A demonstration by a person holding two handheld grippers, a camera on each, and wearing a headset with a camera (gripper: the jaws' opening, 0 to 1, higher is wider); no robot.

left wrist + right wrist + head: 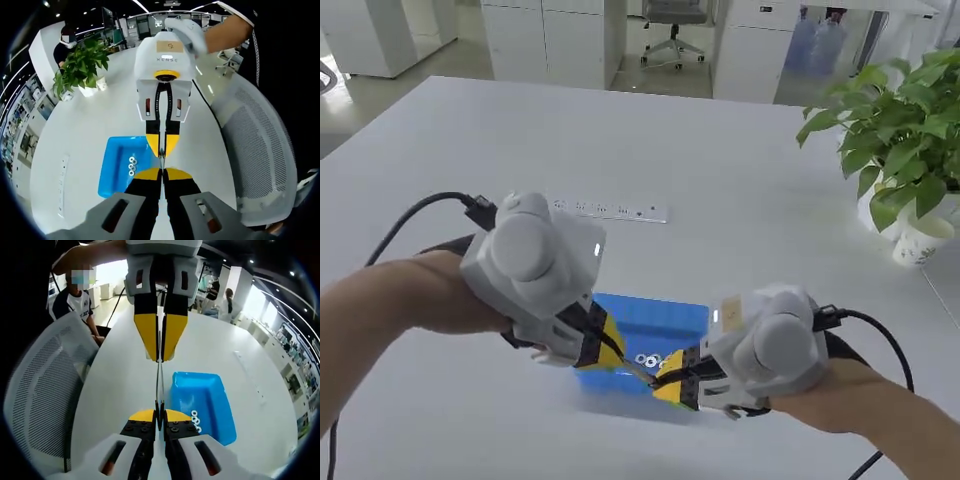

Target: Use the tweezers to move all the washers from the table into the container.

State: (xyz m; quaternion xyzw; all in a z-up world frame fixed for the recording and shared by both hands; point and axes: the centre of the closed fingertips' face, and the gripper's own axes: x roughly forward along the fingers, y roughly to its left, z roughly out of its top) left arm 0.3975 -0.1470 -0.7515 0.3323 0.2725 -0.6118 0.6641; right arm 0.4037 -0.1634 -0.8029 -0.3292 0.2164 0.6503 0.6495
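Near the table's (720, 150) front edge: left gripper (610, 352) and right gripper (670, 378), two in all, tip to tip, both clamped on one pair of tweezers (159, 385) stretched between them. Beneath, one blue container (660, 318) holding three washers (132, 166) in a row, just beyond the tweezers.

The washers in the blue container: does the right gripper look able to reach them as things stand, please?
Probably not yet: the washers lie uncovered beside it, but the right gripper and left gripper are both shut on the same tweezers.
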